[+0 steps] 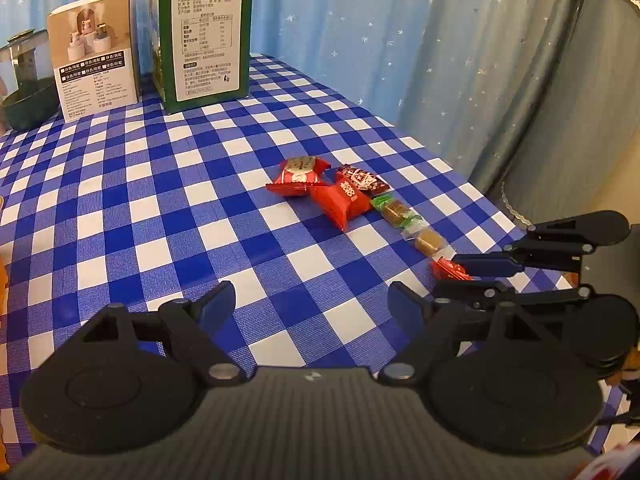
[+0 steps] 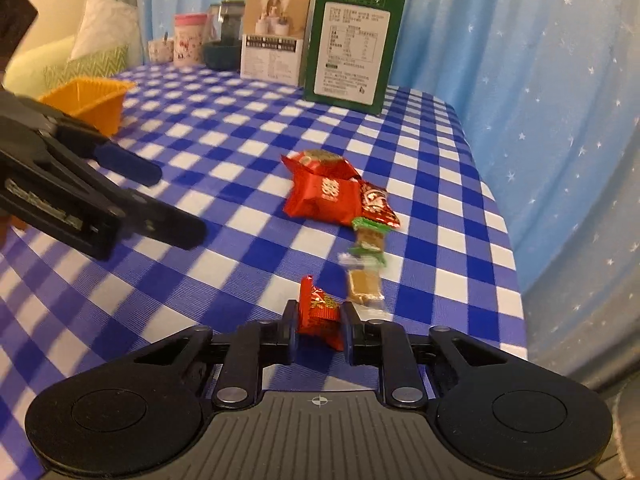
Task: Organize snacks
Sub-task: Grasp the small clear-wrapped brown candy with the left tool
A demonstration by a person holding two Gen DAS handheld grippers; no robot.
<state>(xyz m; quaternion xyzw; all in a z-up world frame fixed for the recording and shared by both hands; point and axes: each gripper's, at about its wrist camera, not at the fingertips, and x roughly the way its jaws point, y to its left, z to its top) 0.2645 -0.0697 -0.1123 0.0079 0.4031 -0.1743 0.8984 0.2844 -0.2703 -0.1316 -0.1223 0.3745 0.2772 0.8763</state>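
Note:
A small red candy [image 2: 320, 314] sits pinched between the pads of my right gripper [image 2: 320, 320], just above the blue-and-white checked tablecloth [image 2: 224, 264]. In the left wrist view that gripper [image 1: 476, 276] comes in from the right with the candy [image 1: 450, 270] at its tips. Beyond it lies a row of snacks: two clear-wrapped caramels [image 2: 364, 286] with green ends, a dark red packet [image 2: 378, 206] and two larger red packets [image 2: 324, 196]. My left gripper [image 1: 312, 304] hovers open and empty over the cloth, short of the red packets [image 1: 346, 200].
An orange tray [image 2: 86, 98] stands at the far left. A green box [image 1: 206, 36], a white box [image 1: 96, 52], a dark bowl [image 1: 28, 100] and jars line the back edge. The table's right edge [image 1: 460, 168] runs close to the snacks, with blue curtain behind.

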